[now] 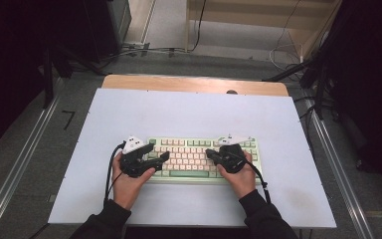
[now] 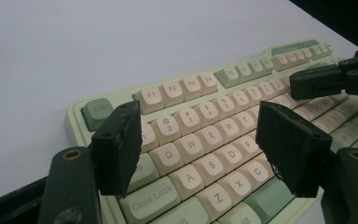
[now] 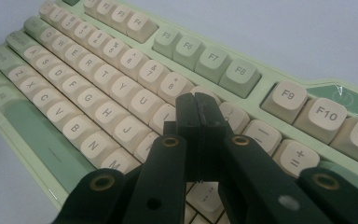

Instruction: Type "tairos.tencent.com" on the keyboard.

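Keyboard [image 1: 199, 157] sits near the front edge of the white table [image 1: 194, 114], cream keys in a green case, both hands on it. Left gripper [image 1: 163, 157] hangs over the left end w/ jaws spread wide, nothing between them; in the left gripper view they straddle the Q-W-A-S area, clear of the caps. Right gripper [image 1: 210, 153] is over the mid-right block, jaws pinched fully together, holding nothing. In the right gripper view its joined tip sits right at the number row, by the 9/0 keys [image 3: 230, 114]; touching or just above, can't tell. Looks like a key press w/ the closed tip. To do it well, I'd say: keep jaws shut so the tip acts as one narrow finger, come straight down on the cap's centre, don't clip neighbours, light push. Left stays lifted off the caps.
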A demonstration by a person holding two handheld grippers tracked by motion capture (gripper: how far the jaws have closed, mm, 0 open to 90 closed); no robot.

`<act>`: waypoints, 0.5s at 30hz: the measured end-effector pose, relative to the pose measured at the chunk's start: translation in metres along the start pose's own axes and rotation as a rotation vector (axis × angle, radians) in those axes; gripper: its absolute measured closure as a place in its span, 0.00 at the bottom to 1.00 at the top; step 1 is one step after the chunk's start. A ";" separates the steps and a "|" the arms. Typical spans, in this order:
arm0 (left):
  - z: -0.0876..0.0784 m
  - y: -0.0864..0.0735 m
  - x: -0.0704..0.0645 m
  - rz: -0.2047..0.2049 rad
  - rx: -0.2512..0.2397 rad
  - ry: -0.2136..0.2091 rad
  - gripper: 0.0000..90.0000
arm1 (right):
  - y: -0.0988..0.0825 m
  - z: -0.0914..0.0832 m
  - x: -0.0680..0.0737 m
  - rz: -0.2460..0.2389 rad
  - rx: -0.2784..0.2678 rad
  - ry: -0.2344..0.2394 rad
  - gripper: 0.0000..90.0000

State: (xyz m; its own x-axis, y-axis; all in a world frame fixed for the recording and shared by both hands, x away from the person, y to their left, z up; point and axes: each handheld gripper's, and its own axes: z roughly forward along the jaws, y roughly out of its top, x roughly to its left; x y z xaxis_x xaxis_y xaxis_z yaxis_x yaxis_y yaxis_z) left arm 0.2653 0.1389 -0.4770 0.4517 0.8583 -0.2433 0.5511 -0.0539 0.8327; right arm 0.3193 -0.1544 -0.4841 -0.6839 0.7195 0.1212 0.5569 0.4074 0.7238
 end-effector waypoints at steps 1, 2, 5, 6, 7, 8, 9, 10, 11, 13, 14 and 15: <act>0.000 0.000 0.000 0.001 0.001 0.000 0.36 | 0.000 0.000 0.000 0.001 0.000 0.001 0.97; 0.000 0.000 0.000 0.002 -0.001 -0.001 0.37 | 0.000 0.000 0.000 -0.001 -0.002 0.002 0.97; 0.000 0.000 -0.001 0.001 0.000 -0.001 0.37 | -0.002 0.002 0.000 -0.008 0.011 -0.003 0.97; 0.000 0.000 0.000 0.002 0.000 0.000 0.37 | -0.002 0.003 0.000 -0.007 0.006 0.004 0.97; 0.000 0.000 0.000 0.001 0.001 0.000 0.37 | -0.002 0.002 0.000 -0.005 0.012 0.004 0.96; 0.000 0.000 0.000 0.001 0.002 0.002 0.37 | -0.001 0.001 0.000 -0.006 0.005 0.011 0.94; 0.000 0.000 0.000 0.000 0.001 0.002 0.37 | 0.000 -0.003 0.000 0.001 -0.013 0.027 0.90; 0.000 0.000 0.000 0.000 -0.001 0.003 0.37 | 0.002 -0.007 0.001 0.005 -0.033 0.037 0.86; 0.000 0.000 0.000 -0.001 0.000 0.003 0.37 | 0.004 -0.012 0.001 0.011 -0.055 0.039 0.79; 0.000 0.000 0.000 0.002 0.001 0.006 0.37 | 0.009 -0.022 -0.001 0.025 -0.099 0.044 0.65; 0.000 0.000 0.000 0.002 0.000 0.007 0.37 | 0.011 -0.026 -0.002 0.034 -0.119 0.045 0.59; 0.000 0.000 0.000 0.003 -0.001 0.007 0.37 | 0.012 -0.030 -0.004 0.038 -0.140 0.038 0.54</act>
State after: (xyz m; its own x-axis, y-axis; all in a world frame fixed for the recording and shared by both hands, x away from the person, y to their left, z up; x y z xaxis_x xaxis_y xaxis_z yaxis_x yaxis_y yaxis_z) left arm 0.2649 0.1389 -0.4768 0.4484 0.8619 -0.2368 0.5490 -0.0565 0.8339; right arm 0.3142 -0.1692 -0.4559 -0.6820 0.7104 0.1740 0.5137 0.2959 0.8053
